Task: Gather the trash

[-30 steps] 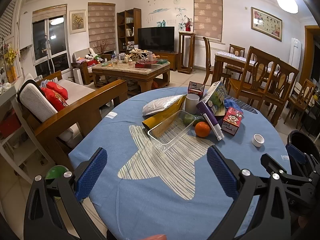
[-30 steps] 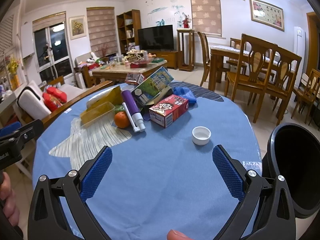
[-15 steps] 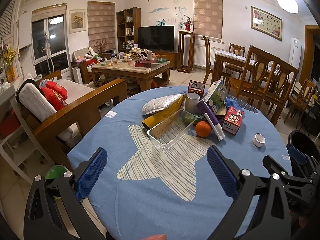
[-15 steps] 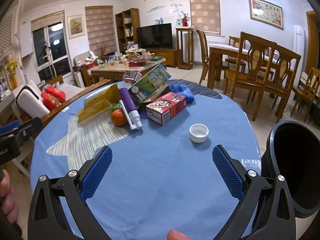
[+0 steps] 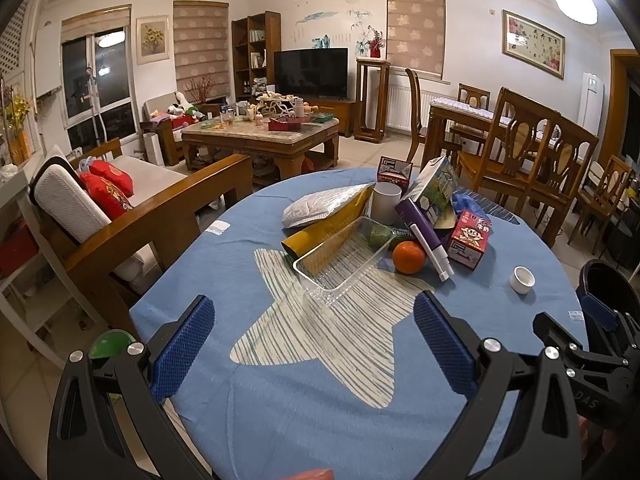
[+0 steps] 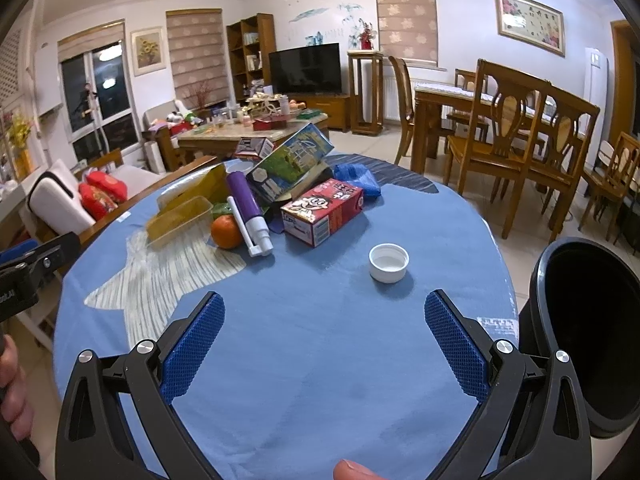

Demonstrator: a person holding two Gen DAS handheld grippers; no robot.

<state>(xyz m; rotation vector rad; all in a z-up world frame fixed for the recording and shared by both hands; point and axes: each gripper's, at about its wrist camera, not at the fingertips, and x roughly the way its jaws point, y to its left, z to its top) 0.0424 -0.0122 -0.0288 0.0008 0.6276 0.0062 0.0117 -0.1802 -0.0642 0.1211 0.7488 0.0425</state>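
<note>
Both grippers, left (image 5: 314, 334) and right (image 6: 324, 332), hang spread and empty over the blue tablecloth (image 6: 304, 360). Small white plastic cap (image 6: 389, 262) sits apart from the litter, near the black bin (image 6: 588, 336) at right: likely first pick.

Both the left gripper (image 5: 314, 340) and the right gripper (image 6: 325, 340) have black plastic frames with triangular cut-outs. Each finger carries a blue pad (image 6: 192, 346) with a fine diamond texture on its inner face, and silver screws (image 6: 503, 347) sit at the joints behind the pads.
</note>
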